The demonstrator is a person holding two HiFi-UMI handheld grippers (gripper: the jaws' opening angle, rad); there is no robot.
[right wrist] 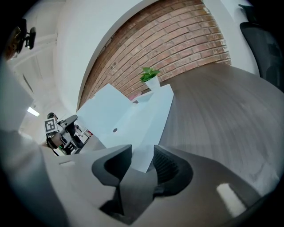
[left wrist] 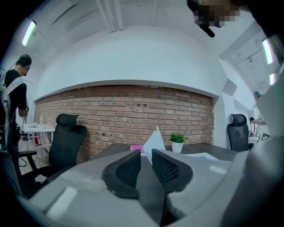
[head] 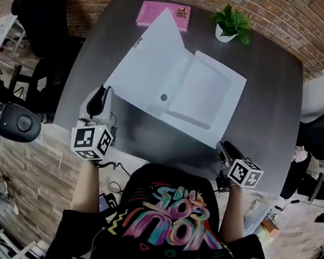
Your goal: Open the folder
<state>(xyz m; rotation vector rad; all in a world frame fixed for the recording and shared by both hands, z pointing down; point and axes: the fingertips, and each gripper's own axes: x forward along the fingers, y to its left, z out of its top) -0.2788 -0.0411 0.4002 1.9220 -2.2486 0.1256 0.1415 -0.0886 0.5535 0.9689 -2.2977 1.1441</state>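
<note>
Standing open already, little left to do

The white folder (head: 205, 96) lies spread across the middle of the table (head: 275, 81), its cover lifted toward the far edge. The left gripper (left wrist: 145, 156), jaws slightly apart, holds nothing. The right gripper (right wrist: 142, 153), jaws spread, sits at the folder's near corner without pinching it. Opening looks essentially done.

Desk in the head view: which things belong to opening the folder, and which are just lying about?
Part of the job: white folder; left gripper; right gripper.
Just lying about: pink book; potted plant; black chair.
</note>
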